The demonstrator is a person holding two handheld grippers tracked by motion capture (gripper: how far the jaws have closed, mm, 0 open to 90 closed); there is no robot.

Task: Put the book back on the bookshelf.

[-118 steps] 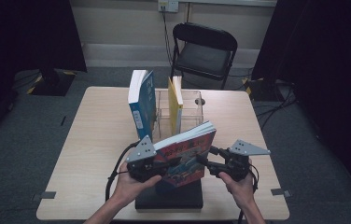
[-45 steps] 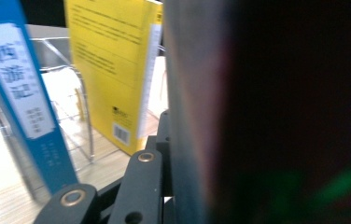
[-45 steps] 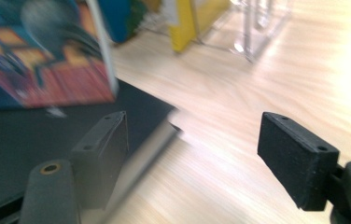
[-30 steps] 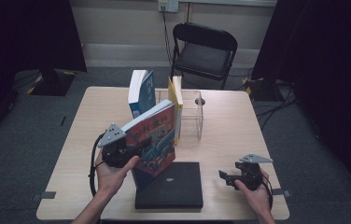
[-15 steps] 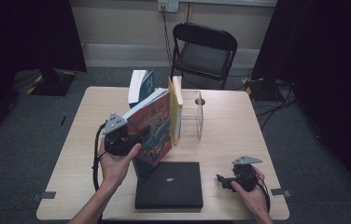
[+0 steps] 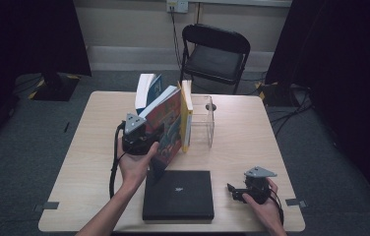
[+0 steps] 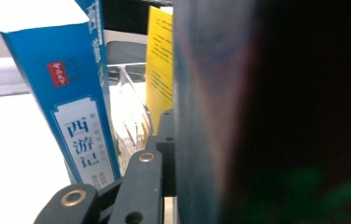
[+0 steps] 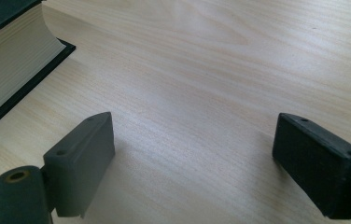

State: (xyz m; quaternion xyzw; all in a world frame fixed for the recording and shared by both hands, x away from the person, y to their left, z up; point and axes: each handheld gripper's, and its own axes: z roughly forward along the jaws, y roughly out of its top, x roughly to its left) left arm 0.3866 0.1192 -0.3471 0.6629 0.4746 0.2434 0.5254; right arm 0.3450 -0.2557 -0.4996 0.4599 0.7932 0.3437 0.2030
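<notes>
My left gripper [image 6: 154,136] is shut on a colourful red-covered book [image 6: 169,122], which it holds upright and tilted just above the table. The book stands between a blue book [image 6: 146,88] and a yellow book [image 6: 187,115], close against the yellow one. In the left gripper view the held book's [image 7: 220,116] cover is very near, with the blue book [image 7: 80,102] at left and the yellow book [image 7: 159,70] behind. My right gripper [image 6: 232,191] rests at the table's front right, open, with bare wood between its jaws [image 8: 192,154].
A clear plastic bookend [image 6: 203,120] stands right of the yellow book. A thick black book [image 6: 178,194] lies flat at the front, its page edge [image 8: 10,60] left of the right gripper. A black folding chair [image 6: 215,54] stands behind the table [image 6: 252,132].
My left hand has carried the colourful book back and a little right, toward the standing books, and set it more upright. The right hand has stayed near the front right edge.
</notes>
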